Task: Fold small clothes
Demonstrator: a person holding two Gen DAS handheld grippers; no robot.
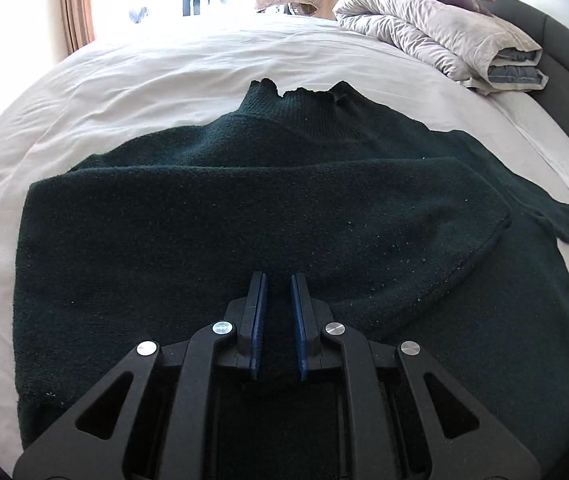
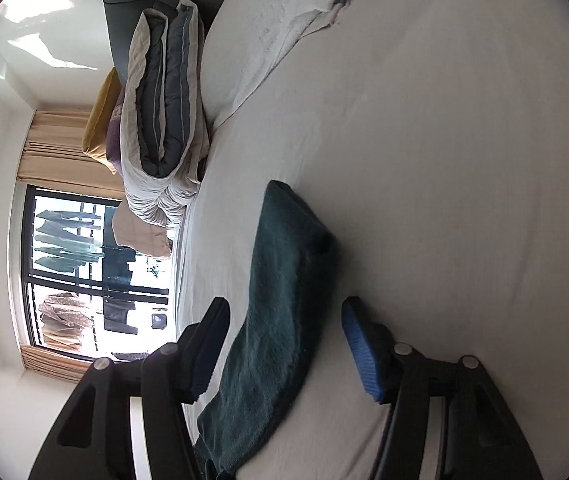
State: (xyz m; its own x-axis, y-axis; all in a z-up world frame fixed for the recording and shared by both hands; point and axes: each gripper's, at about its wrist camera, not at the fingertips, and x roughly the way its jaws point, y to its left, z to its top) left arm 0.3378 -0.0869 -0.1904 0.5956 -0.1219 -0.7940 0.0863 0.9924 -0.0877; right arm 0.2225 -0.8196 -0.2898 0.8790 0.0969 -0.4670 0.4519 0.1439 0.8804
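A dark green knit sweater [image 1: 268, 208] lies flat on the white bed sheet [image 1: 124, 92], collar away from me, with one sleeve folded across the chest. My left gripper [image 1: 278, 280] hovers over the sweater's lower middle, its blue pads a narrow gap apart with dark knit showing between them; whether it pinches the fabric cannot be told. In the right wrist view, rolled sideways, my right gripper [image 2: 284, 308] is open wide, its fingers astride the end of the other sleeve [image 2: 280, 280], which lies on the sheet [image 2: 464, 160].
A folded grey and white duvet [image 1: 444, 32] with purple and yellow pillows sits at the far right by the dark headboard [image 1: 564, 52]; it also shows in the right wrist view [image 2: 160, 120]. A white towel [image 2: 284, 16] lies on the bed. A window [image 2: 84, 272] and curtains are beyond.
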